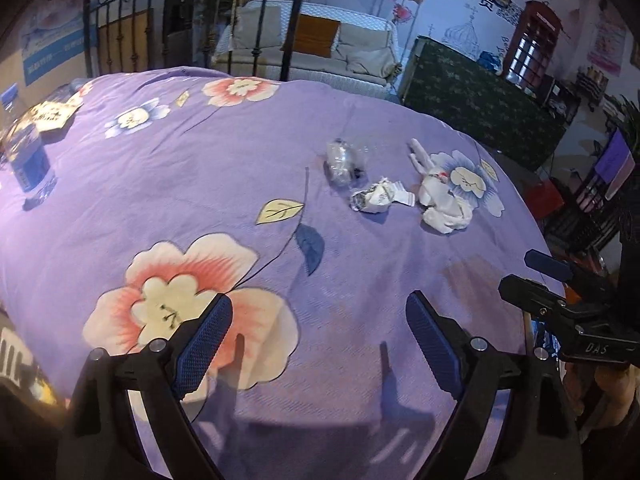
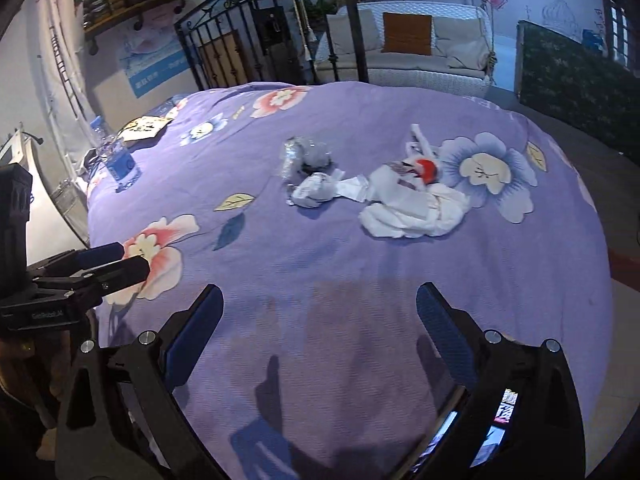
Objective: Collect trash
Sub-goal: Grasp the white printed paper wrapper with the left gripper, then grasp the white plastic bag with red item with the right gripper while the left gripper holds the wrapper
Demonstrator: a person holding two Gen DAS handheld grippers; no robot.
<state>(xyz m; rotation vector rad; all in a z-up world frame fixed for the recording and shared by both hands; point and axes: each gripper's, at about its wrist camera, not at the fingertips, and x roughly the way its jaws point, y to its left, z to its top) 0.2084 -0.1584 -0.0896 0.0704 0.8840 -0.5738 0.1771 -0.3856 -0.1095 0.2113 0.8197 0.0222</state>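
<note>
On the purple flowered tablecloth [image 1: 224, 168] lies a small cluster of trash. It holds a crumpled clear plastic wrapper [image 1: 342, 162], a crumpled paper ball [image 1: 376, 196] and a white crumpled bag [image 1: 440, 200]. The right wrist view shows the same wrapper [image 2: 306, 156], paper ball [image 2: 316, 192] and white bag [image 2: 416, 204], which has a red patch. My left gripper [image 1: 320, 304] is open over bare cloth, short of the trash. My right gripper [image 2: 320, 292] is open too, with nothing between its fingers. Each gripper appears at the edge of the other's view, the right [image 1: 520, 272] and the left [image 2: 134, 258].
A water bottle with a blue label [image 1: 28, 156] stands at the far left of the table, with a yellowish printed packet [image 1: 52, 114] behind it. Beyond the table are a black iron railing [image 1: 132, 40], a white swing bench [image 1: 320, 52] and a dark green cabinet [image 1: 480, 100].
</note>
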